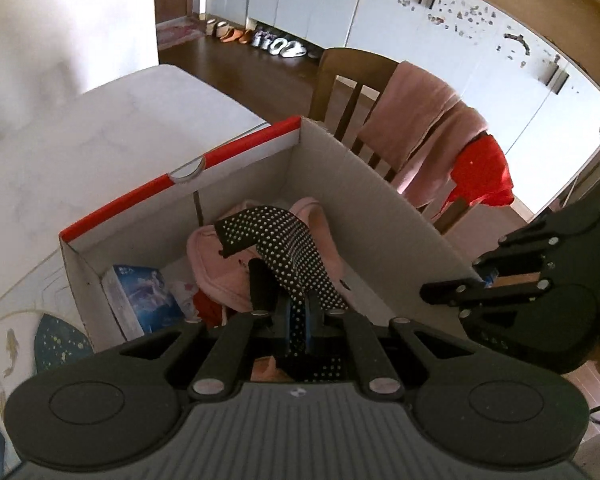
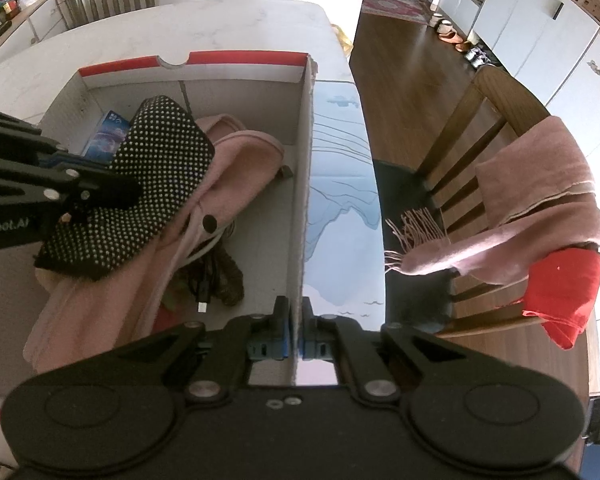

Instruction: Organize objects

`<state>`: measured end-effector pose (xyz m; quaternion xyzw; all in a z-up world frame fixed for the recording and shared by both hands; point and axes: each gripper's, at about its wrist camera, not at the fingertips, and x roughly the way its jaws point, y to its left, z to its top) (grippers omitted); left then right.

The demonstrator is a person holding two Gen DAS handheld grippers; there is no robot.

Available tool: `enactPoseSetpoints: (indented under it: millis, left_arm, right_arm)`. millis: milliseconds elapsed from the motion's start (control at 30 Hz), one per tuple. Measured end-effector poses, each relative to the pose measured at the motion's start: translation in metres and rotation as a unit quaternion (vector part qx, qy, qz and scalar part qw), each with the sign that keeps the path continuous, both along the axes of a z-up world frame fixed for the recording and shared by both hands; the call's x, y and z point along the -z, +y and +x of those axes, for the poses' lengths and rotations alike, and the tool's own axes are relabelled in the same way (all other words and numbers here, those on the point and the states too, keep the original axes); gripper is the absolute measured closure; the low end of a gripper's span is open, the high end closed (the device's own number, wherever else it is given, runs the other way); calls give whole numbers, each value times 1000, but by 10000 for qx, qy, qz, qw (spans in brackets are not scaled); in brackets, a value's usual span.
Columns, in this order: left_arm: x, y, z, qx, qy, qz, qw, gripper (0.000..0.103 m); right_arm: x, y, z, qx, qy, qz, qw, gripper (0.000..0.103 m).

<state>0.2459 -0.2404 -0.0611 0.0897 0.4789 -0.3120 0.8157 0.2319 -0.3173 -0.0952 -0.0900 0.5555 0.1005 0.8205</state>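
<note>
1. The left tongs (image 1: 298, 320) are clenched on a black cloth with white dots (image 1: 288, 248), holding it over the open cardboard box (image 1: 236, 184) that stands on the white desk (image 1: 80, 152).
2. The right tongs (image 2: 296, 334) are clamped on the box's right-hand wall (image 2: 304, 184), one finger inside and one outside.
3. Inside the box, a pink garment (image 2: 228, 168) lies beneath the dotted cloth, with a black cable (image 2: 204, 280) beside it and a blue packet (image 1: 140, 296) against the far corner.
4. Beside the desk, a wooden chair (image 2: 456, 136) carries a pink fringed scarf (image 2: 536, 200) and a red cloth (image 2: 564, 292) draped over its back.
5. A patterned blue mat (image 2: 340, 184) lies on the desk just outside the box wall.
</note>
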Motion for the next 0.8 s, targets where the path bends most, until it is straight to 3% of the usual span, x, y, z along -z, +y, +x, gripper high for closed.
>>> enactPoseSetpoints:
  millis: [267,367,400,500,800]
  left_arm:
    - [-7,7,-2,-89,-41,-98,9999,93]
    - [-10,10,-5,-194,-113,-103,9997,84]
    - [-12,11,-6,-232,-144,-100,9996,74]
    - [-16,16,-11,-370,-259,-159,9989,30]
    - [-35,36,-29,-718,-461,-410,9955,30]
  right_arm:
    - [-1,-2,0,-58,21,44,10000,100]
    - [-1,-3,0,-98,28,61,9999,100]
    - [-1,-4,0,-113,30,63,9999,100]
    - [-1,-4,0,-162,35,72,9998,100]
    - [-3,-4,1,-350,43,105,9993,100]
